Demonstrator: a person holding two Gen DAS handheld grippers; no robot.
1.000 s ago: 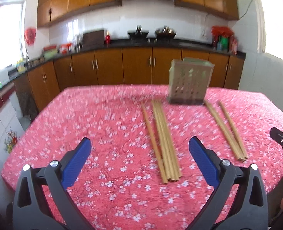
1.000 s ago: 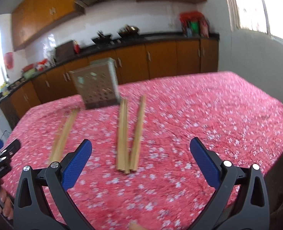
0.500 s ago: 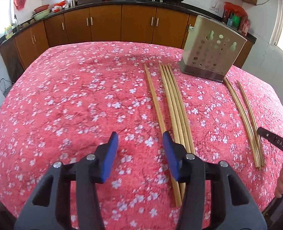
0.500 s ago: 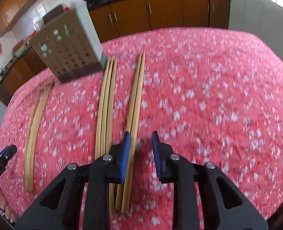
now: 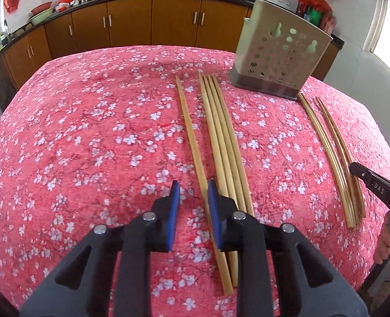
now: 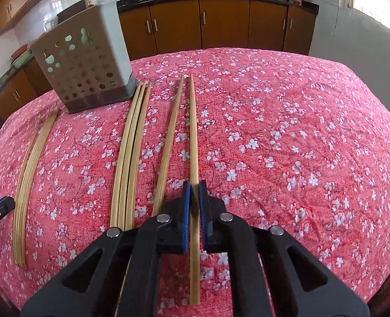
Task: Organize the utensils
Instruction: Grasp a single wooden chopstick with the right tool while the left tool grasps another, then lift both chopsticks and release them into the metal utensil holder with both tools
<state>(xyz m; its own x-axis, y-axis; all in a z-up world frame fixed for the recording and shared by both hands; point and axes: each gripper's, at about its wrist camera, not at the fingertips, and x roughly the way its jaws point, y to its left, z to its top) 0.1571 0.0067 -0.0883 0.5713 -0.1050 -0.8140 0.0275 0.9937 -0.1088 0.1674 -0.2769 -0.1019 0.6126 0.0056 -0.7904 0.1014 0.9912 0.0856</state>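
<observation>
Several bamboo chopsticks lie lengthwise on the red floral tablecloth (image 5: 76, 137). In the left wrist view, my left gripper (image 5: 193, 187) is narrowed around the near part of a single chopstick (image 5: 188, 126), with a small gap still showing beside it. A bundle of chopsticks (image 5: 222, 137) lies just to its right. In the right wrist view, my right gripper (image 6: 194, 187) is shut on the rightmost chopstick (image 6: 193, 132), low over the cloth. A perforated grey utensil holder (image 5: 277, 55) stands upright at the far side; it also shows in the right wrist view (image 6: 84, 63).
Another chopstick group (image 5: 332, 153) lies at the right in the left wrist view, next to the other gripper's black tip (image 5: 374, 182). In the right wrist view, more chopsticks (image 6: 31, 169) lie at the far left. Kitchen cabinets (image 5: 152, 21) stand behind the table.
Both grippers have dropped toward the table and closed in. The left went from wide open to nearly closed around a single chopstick. The right closed on the rightmost chopstick.
</observation>
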